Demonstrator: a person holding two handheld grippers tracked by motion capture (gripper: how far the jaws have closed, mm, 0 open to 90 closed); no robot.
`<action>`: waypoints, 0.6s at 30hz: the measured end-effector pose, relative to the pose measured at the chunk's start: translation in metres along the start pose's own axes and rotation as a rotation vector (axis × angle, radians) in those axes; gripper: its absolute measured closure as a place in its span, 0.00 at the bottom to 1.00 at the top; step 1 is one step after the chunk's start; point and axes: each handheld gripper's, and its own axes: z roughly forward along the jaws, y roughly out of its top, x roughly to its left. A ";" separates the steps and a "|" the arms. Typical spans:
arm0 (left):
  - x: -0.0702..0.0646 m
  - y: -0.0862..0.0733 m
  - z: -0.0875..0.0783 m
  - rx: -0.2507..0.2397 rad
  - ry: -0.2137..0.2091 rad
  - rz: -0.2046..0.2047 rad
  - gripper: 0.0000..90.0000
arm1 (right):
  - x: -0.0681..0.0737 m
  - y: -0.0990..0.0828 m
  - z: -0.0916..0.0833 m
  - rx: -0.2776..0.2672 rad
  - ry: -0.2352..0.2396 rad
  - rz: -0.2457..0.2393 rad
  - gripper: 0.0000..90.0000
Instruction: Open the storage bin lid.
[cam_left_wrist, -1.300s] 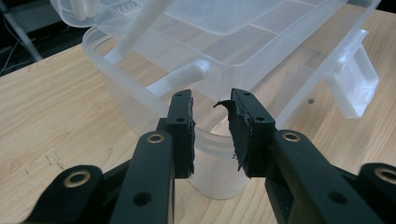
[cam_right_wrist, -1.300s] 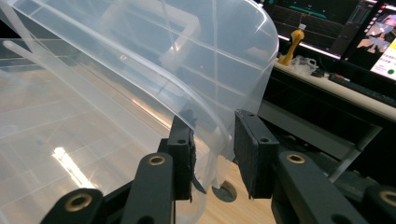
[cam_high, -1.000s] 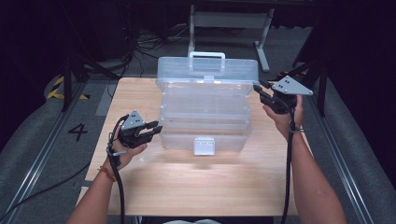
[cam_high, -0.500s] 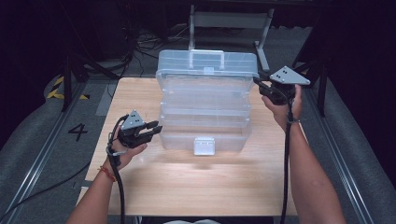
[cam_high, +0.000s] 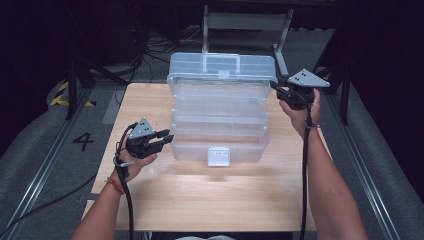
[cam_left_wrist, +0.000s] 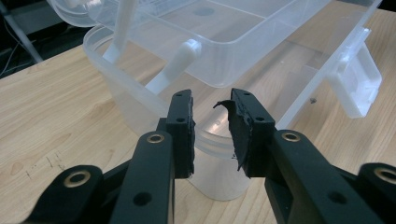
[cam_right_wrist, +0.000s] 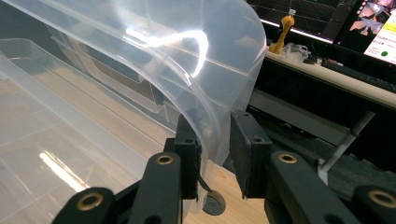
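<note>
You see a wooden table (cam_high: 210, 195) | floor "4" mark (cam_high: 83, 141) to its left | cables (cam_high: 145, 42) on the floor behind | grey stand (cam_high: 247, 22) beyond | monitors (cam_right_wrist: 359, 18) on a desk (cam_right_wrist: 336, 79), yellow figure (cam_right_wrist: 282, 28) beside them

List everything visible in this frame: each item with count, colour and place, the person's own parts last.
Tiered storage box: 1, clear plastic, table centre, lid raised, trays stepped open.
Latch: 1, white, front of the box's base.
Handle: 1, clear, on the lid top.
Table: 1, light wood, under the box.
Right gripper: 1, black, jaws astride the lid's corner edge, not closed.
Left gripper: 1, black, open, just short of the base's rim.
Forearms: 2, entering from the bottom.
</note>
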 end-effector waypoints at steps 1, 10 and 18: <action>0.000 0.000 0.000 0.000 0.000 0.001 0.79 | 0.000 0.000 0.000 -0.001 -0.002 -0.005 0.82; 0.001 0.000 0.000 -0.002 0.000 0.005 0.79 | -0.004 0.001 0.008 0.023 -0.001 -0.025 0.84; 0.002 0.000 0.001 -0.005 -0.002 0.000 0.78 | -0.009 -0.005 0.014 0.030 -0.007 -0.003 0.90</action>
